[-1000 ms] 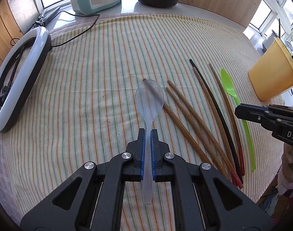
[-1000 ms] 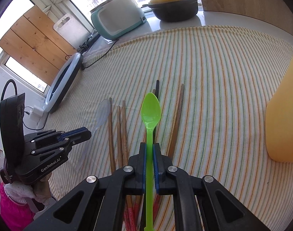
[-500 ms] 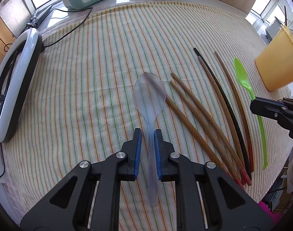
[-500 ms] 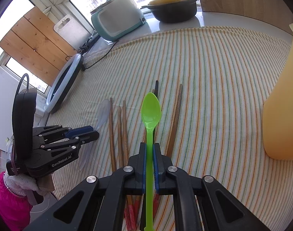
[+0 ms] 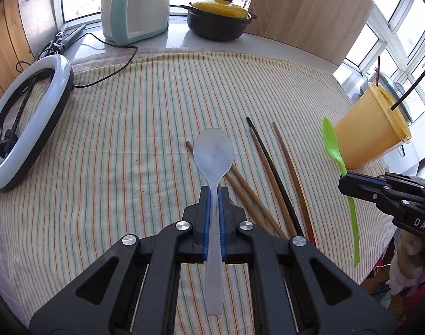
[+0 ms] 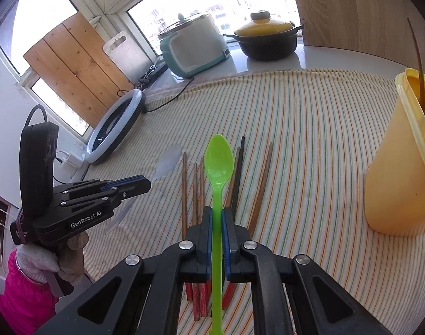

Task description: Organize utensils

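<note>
My left gripper (image 5: 214,192) is shut on the handle of a translucent white spoon (image 5: 214,156), held above the striped cloth with its bowl pointing away. My right gripper (image 6: 217,212) is shut on a green plastic spoon (image 6: 219,162), also lifted off the cloth. Each gripper shows in the other's view: the right gripper (image 5: 341,185) with the green spoon (image 5: 333,145), the left gripper (image 6: 148,185) with the white spoon (image 6: 168,162). Several brown and black chopsticks (image 5: 268,167) (image 6: 195,189) lie on the cloth between them. A yellow cup (image 6: 402,173) (image 5: 371,134) at the right holds two chopsticks.
The striped cloth (image 5: 128,139) covers the table. A ring light (image 5: 25,128) lies at its left edge with a black cable. A teal rice cooker (image 5: 134,11) and a black pot with a yellow lid (image 5: 218,19) stand at the back. A hand in a pink sleeve (image 6: 23,293) holds the left gripper.
Both grippers have risen off the cloth, each carrying its spoon. The left view has tilted up, so the back counter now shows. Half a second ago the left jaws stood apart around the handle.
</note>
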